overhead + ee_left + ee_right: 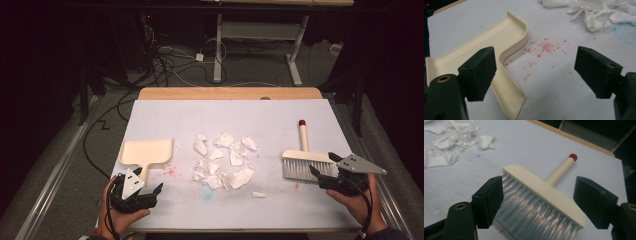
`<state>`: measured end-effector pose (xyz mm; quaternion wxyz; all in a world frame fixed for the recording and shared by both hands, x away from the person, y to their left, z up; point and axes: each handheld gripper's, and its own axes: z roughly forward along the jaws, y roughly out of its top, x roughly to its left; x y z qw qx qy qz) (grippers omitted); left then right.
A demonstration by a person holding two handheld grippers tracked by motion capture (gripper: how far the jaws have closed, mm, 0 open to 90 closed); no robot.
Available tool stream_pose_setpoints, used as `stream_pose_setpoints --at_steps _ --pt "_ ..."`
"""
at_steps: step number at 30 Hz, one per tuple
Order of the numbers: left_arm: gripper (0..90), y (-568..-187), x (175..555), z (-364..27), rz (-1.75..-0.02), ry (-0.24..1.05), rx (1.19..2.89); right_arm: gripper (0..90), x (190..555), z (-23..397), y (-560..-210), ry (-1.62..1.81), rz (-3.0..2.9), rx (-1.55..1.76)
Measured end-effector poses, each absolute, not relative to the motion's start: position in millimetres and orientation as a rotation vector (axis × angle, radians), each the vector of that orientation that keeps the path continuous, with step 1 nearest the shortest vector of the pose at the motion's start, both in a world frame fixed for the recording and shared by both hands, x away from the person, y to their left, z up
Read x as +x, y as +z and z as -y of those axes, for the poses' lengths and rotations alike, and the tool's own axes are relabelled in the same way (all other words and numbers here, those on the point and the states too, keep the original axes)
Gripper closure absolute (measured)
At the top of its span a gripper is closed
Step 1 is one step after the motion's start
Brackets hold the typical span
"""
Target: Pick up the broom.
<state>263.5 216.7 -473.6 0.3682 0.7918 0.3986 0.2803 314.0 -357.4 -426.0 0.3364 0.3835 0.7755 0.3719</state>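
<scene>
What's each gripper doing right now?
Left gripper: open, empty, by the cream plastic dustpan.
Right gripper: open, empty, over the cream-backed grey-bristled brush.

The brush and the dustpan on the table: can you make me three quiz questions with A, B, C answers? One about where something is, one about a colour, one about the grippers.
1. Where do the crumpled paper scraps lie?
A. Between the dustpan and the brush
B. Inside the dustpan
C. On the floor

2. What colour is the tip of the brush handle?
A. Green
B. Red
C. Black

3. How is the right gripper just now?
A. Shut on the brush handle
B. Shut on a paper scrap
C. Open, with the bristles between its jaws

Answers:
1 A: in the high view the scraps sit mid-table, dustpan on one side, brush on the other.
2 B: the right gripper view shows a red cap on the cream handle.
3 C: both jaws stand wide apart over the bristles, not pressing them.
</scene>
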Motion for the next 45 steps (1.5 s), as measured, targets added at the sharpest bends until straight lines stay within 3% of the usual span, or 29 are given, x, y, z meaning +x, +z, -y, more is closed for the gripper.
stream_pose_setpoints --at_steps 5,16,28,33,39,45 --pt "17.2 -474.0 262.9 -218.0 -1.029 0.711 2.032 23.1 334.1 356.6 -420.6 0.953 -2.023 1.085" --pt "17.3 -474.4 263.3 -217.7 -1.034 0.710 2.040 29.1 395.9 348.2 -420.2 0.786 -2.084 1.318" --pt "17.3 -475.6 263.8 -219.5 -1.034 0.702 2.038 35.2 460.6 340.3 -443.0 0.639 -2.100 1.578" --pt "17.3 -476.0 264.2 -218.8 -1.035 0.701 2.043 41.3 469.5 341.0 -452.8 0.596 -2.135 1.603" --pt "17.3 -476.3 265.1 -218.1 -1.034 0.706 2.049 59.3 468.0 338.4 -452.8 0.626 -2.126 1.603" --pt "17.3 -475.5 268.7 -224.5 -1.117 0.719 2.003 63.7 465.5 337.5 -454.0 0.650 -2.116 1.595"
